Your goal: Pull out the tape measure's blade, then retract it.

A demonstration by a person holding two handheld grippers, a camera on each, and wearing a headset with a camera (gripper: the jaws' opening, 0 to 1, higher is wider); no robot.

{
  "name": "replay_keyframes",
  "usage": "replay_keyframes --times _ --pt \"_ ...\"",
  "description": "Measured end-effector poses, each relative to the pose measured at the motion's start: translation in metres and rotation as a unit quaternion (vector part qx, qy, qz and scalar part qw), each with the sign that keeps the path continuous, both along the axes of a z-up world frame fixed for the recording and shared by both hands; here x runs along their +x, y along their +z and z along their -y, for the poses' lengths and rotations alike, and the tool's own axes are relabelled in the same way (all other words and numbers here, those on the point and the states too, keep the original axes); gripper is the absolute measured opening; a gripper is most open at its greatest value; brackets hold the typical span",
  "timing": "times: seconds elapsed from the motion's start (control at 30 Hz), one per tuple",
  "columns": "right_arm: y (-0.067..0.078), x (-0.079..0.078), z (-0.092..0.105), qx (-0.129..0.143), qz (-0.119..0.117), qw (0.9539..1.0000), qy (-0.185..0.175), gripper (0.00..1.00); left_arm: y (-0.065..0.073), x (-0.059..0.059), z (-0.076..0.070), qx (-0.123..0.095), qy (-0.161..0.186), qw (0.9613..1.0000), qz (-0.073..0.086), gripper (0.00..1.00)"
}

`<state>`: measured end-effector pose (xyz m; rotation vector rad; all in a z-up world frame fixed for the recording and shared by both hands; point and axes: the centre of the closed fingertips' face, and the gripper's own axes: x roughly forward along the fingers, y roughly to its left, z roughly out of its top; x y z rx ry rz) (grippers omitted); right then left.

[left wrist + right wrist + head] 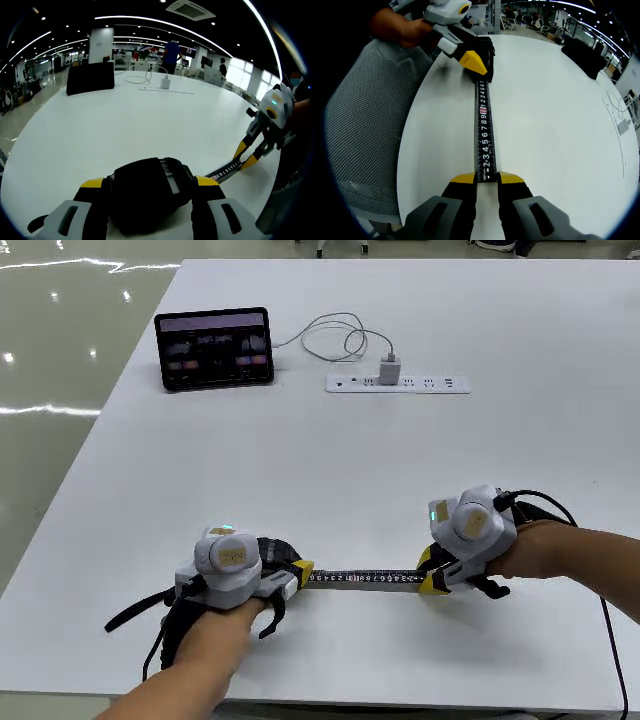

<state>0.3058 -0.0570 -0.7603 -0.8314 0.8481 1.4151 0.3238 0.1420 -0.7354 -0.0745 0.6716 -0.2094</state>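
The left gripper (297, 573) is clamping the tape measure's black case (145, 192) between its yellow-tipped jaws, on the white table (400, 460). From the case's right side the blade (484, 130) is running out flat along the tabletop to the right gripper (487, 177), whose jaws are pinching the blade's end. Well beyond the case a dark tablet (215, 347) is standing, and beyond the case to the right a power strip (398, 384) is lying with a white charger (389, 370) plugged in.
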Motion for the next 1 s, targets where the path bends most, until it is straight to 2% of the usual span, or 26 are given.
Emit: replay_keyframes --times 1.0 --pt "0.001 -0.003 -0.028 0.02 -0.006 0.9997 -0.009 0.11 0.0 0.0 0.0 -0.003 0.0 1.0 -0.002 0.64"
